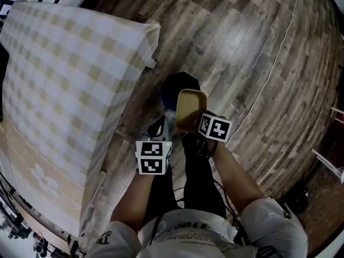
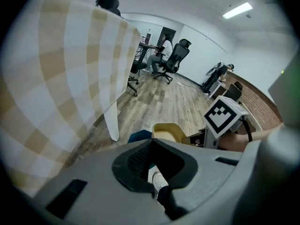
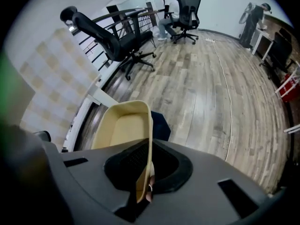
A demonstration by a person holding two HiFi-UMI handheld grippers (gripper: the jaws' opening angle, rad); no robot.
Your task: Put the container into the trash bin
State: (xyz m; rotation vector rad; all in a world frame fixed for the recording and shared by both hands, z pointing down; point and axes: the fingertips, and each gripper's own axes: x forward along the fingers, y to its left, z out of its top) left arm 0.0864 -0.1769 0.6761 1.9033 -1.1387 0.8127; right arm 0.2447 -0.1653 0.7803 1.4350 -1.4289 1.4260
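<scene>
The right gripper point(image 1: 196, 131) has its jaws pinching one side wall of the tan container point(image 1: 191, 107), with the thin wall squeezed between the pads in the right gripper view point(image 3: 149, 146). The container is empty, with its open side facing up. It hangs over the dark trash bin point(image 1: 180, 85), which stands on the wooden floor point(image 1: 258, 63) just beside the worktop point(image 1: 64, 79) with the checked cloth. From above, the container covers part of the bin's mouth. The left gripper point(image 1: 158, 128) is just beside the right one, its jaws pressed together with nothing between them. A thin cable point(image 1: 274, 63) runs across the floor.
</scene>
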